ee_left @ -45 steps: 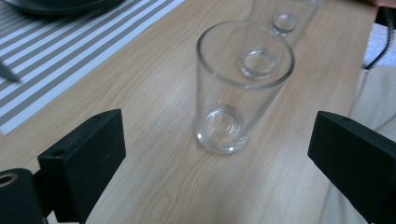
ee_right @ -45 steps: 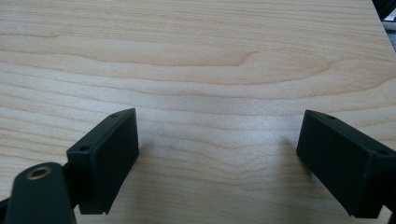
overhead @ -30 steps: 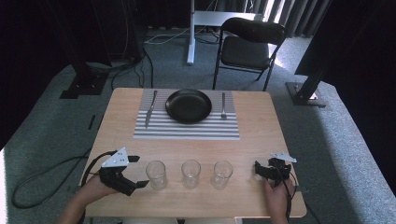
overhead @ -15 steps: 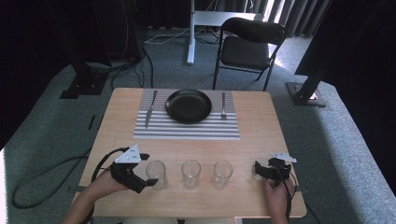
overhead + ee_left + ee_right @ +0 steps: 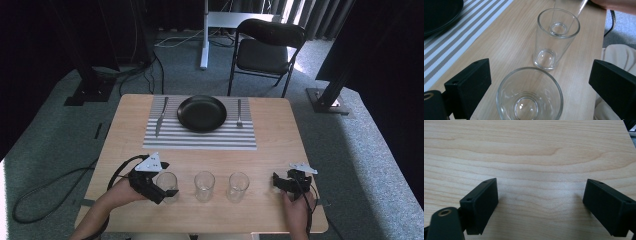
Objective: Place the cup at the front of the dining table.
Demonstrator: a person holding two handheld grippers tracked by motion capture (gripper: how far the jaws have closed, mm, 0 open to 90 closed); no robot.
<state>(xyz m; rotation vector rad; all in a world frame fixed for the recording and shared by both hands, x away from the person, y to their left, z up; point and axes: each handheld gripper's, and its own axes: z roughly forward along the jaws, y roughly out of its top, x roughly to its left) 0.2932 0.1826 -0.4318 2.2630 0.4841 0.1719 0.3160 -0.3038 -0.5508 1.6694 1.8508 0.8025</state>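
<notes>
Left gripper (image 5: 161, 186) advanced rightward along table's (image 5: 280, 125) near edge since earlier frame; jaws spread, now flanking leftmost glass (image 5: 529, 96), pads clear of it. Right gripper (image 5: 540, 206) spread, idle near right corner.

nearest glass (image 5: 529, 97) sits between the wide-apart jaws; second glass (image 5: 556, 37) stands beyond.

clear glass (image 5: 530, 96), upright, empty, near table edge
</notes>
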